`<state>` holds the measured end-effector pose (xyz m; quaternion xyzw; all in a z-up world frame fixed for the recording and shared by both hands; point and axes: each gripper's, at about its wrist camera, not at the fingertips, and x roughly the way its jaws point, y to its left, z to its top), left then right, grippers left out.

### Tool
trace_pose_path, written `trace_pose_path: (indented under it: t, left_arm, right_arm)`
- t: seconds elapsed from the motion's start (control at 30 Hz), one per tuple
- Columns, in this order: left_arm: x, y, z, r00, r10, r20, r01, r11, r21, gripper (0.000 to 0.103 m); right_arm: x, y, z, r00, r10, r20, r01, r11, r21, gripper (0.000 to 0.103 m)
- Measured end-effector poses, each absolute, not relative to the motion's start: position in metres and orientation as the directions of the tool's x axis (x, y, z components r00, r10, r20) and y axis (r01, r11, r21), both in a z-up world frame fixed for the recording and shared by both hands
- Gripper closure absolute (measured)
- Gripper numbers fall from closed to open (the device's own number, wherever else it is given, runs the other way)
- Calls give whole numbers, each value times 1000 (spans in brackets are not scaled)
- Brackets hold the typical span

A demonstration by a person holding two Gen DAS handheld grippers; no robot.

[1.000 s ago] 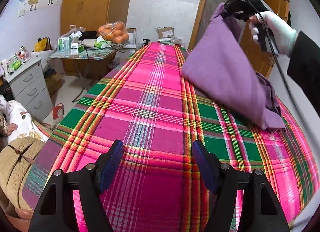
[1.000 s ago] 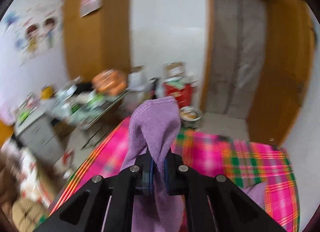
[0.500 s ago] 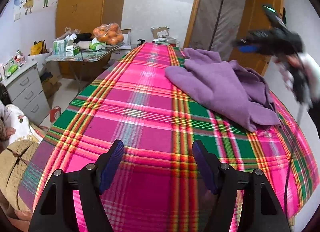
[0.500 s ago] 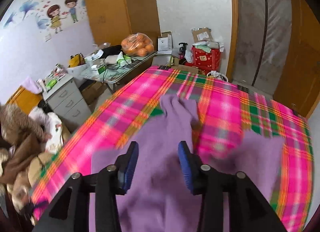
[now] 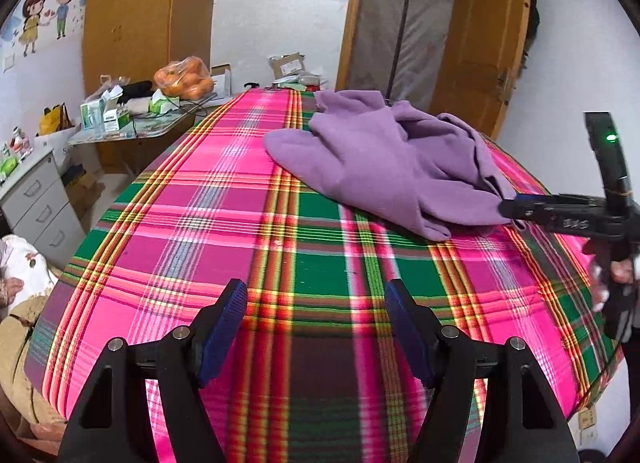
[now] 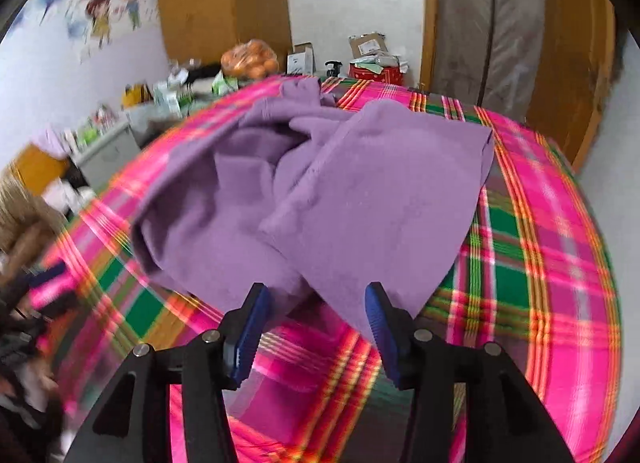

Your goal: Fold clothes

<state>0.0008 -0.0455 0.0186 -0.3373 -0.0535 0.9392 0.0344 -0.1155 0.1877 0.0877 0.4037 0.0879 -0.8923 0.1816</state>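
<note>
A purple fleece garment (image 5: 392,163) lies crumpled on the pink and green plaid tablecloth (image 5: 224,223), towards the far right. It fills the middle of the right wrist view (image 6: 360,199). My left gripper (image 5: 316,319) is open and empty, low over the near part of the cloth, well short of the garment. My right gripper (image 6: 316,315) is open, with its fingertips at the garment's near edge. It also shows in the left wrist view (image 5: 508,209) at the garment's right edge.
A side table (image 5: 132,131) with boxes and a bag of oranges (image 5: 184,77) stands at the far left. Grey drawers (image 5: 36,199) are left of the table. Wooden doors (image 5: 472,43) stand behind. Boxes (image 6: 372,55) lie past the table's far end.
My right gripper has let go of the purple garment, which dropped onto the cloth. That gripper then came down to the garment's near edge. My left gripper has stayed open.
</note>
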Motion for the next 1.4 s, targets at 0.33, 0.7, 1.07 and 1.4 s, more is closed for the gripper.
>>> trace_pose_path:
  t: [0.33, 0.7, 1.07, 1.4]
  left_arm:
    - [-6, -36, 10, -750, 102, -653, -36, -993, -113, 30]
    - [-13, -40, 1, -737, 105, -668, -27, -992, -126, 30]
    - [-15, -33, -1, -734, 107, -670, -37, -992, -119, 30]
    - [-8, -30, 3, -733, 125, -669, -52, -990, -129, 30]
  right_arm:
    - [-133, 198, 100, -618, -291, -731, 407, -913, 19, 98]
    - [-174, 316, 164, -827, 13, -562, -11, -1000, -8, 98]
    - [-136, 292, 112, -710, -180, -681, 149, -983, 105, 54]
    - [-131, 198, 63, -595, -248, -764, 393, -920, -7, 57]
